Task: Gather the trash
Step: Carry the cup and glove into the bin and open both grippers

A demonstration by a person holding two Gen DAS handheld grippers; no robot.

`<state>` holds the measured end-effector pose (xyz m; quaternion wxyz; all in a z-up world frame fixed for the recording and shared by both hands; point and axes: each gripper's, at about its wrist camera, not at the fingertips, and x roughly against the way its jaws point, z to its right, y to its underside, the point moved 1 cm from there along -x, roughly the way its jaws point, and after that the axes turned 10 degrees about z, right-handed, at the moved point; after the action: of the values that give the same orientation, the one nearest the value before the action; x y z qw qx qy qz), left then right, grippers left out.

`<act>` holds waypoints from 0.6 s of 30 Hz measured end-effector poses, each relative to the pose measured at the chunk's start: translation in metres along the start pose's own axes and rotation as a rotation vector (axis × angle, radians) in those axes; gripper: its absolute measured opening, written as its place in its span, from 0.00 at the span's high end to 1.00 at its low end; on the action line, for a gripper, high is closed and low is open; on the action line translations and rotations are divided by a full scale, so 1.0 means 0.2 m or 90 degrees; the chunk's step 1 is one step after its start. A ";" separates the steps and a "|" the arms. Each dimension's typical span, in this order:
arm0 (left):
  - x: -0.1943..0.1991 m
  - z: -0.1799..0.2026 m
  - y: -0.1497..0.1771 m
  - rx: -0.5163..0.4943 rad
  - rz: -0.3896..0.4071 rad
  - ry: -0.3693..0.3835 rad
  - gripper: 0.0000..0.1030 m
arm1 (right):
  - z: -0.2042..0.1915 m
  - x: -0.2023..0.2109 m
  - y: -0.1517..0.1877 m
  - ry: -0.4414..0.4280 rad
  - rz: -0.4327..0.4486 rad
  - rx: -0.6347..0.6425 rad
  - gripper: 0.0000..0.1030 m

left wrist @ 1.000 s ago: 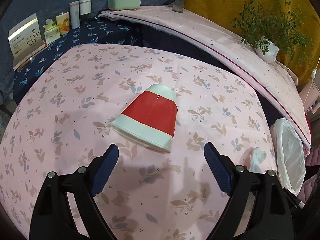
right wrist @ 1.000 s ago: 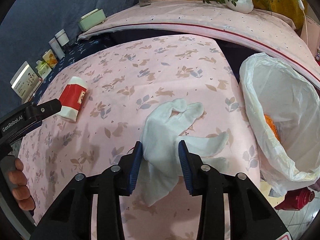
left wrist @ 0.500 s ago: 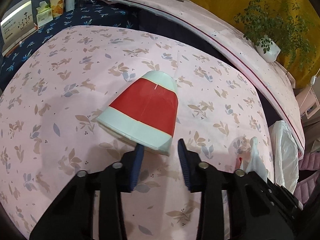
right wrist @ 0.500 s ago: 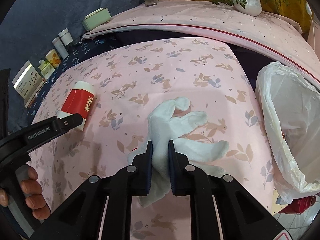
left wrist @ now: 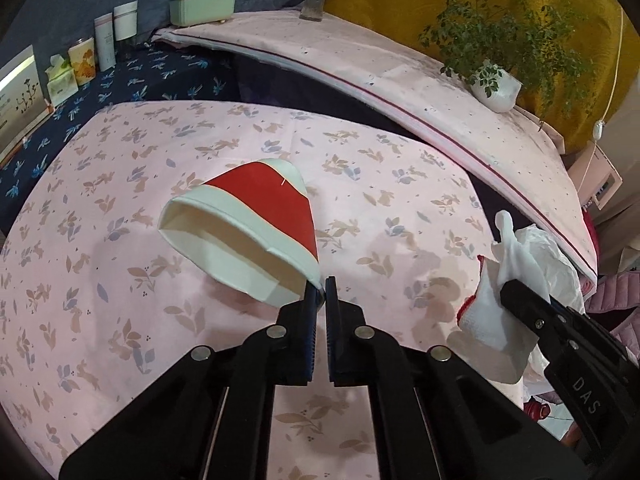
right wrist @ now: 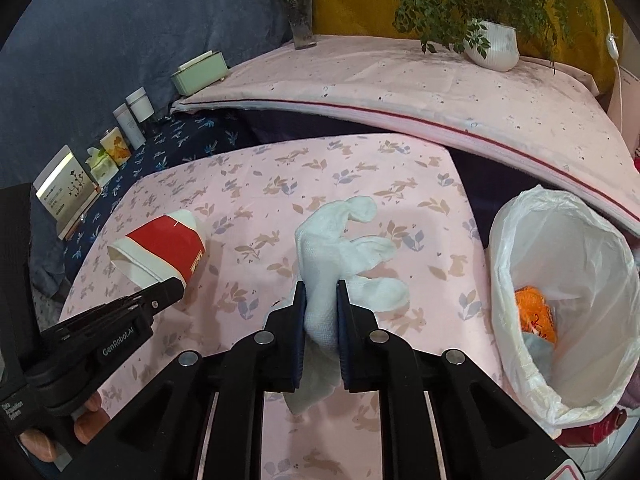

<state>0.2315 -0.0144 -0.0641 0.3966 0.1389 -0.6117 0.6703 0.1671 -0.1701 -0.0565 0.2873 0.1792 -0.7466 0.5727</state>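
My left gripper (left wrist: 320, 294) is shut on the rim of a squashed red and white paper cup (left wrist: 248, 232) and holds it lifted above the pink floral cloth (left wrist: 120, 320). The cup also shows in the right wrist view (right wrist: 160, 246), with the left gripper (right wrist: 170, 286) at its rim. My right gripper (right wrist: 321, 300) is shut on a white cloth glove (right wrist: 340, 248) and holds it lifted above the cloth. In the left wrist view the glove (left wrist: 492, 308) hangs from the right gripper (left wrist: 506, 286). A bin with a white plastic liner (right wrist: 560, 280) stands at the right, beside the table.
The bin holds orange trash (right wrist: 534, 312). Behind the table a dark blue cloth carries boxes, jars and a card (right wrist: 68, 192). A raised pink ledge (right wrist: 400, 92) holds a green box (right wrist: 198, 72), a vase and a potted plant (right wrist: 490, 46).
My left gripper has closed fully on the cup's rim and lifted the cup. My right gripper, shut on the glove, has raised it off the cloth.
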 end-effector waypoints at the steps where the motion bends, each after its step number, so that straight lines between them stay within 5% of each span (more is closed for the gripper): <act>1: 0.01 0.03 -0.01 -0.006 0.005 0.004 0.97 | 0.01 0.02 -0.02 0.001 0.007 -0.001 0.87; 18: 0.19 0.71 -0.08 -0.120 0.046 0.087 0.96 | 0.45 0.40 -0.24 0.055 0.107 -0.053 0.87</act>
<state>0.1758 -0.1333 0.0022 0.4243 0.0327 -0.6479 0.6318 0.1150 -0.2654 0.0142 0.2768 0.0790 -0.7691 0.5706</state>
